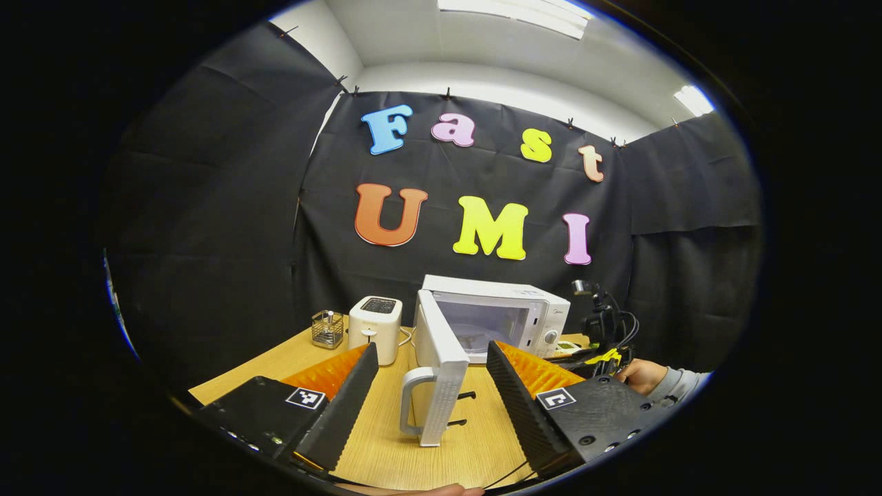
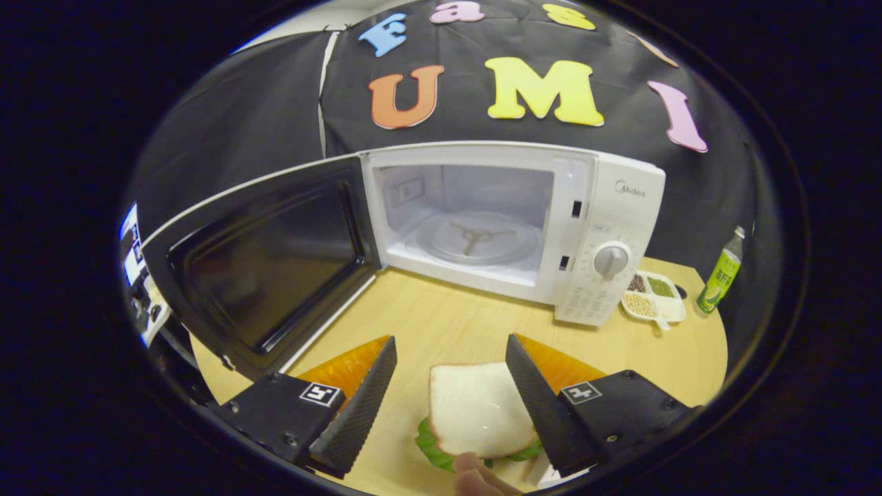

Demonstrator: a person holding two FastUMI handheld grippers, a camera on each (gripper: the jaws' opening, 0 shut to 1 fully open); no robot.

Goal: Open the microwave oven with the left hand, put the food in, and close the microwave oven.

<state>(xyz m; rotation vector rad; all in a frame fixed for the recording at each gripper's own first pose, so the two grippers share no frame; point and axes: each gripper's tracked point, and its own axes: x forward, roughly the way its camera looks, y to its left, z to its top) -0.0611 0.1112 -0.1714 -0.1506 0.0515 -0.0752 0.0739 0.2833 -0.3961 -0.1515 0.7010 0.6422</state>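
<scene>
Door's wide open, sandwich waiting between your right fingers.

Left gripper view: you're over the wooden table point(image 1: 475, 441), black cloth walls all round, ceiling lights above. The microwave point(image 1: 506, 313) stands at the back with its door point(image 1: 437, 375) swung out edge-on toward you; a toaster point(image 1: 375, 327) and a wire basket point(image 1: 327, 329) sit left of it. Your left gripper point(image 1: 431, 396) hangs spread apart, holding nothing. Over on the right, a hand point(image 1: 641, 375) grips the other tool. Right gripper view: the cavity gapes, glass turntable point(image 2: 479, 241) bare. A divided dish point(image 2: 651, 296) of beans and a green bottle point(image 2: 720, 272) sit right of the microwave. Your right gripper point(image 2: 451, 396) is spread, the sandwich point(image 2: 479, 413) lying on the table between the fingers; whether the right finger touches it, can't tell.
</scene>
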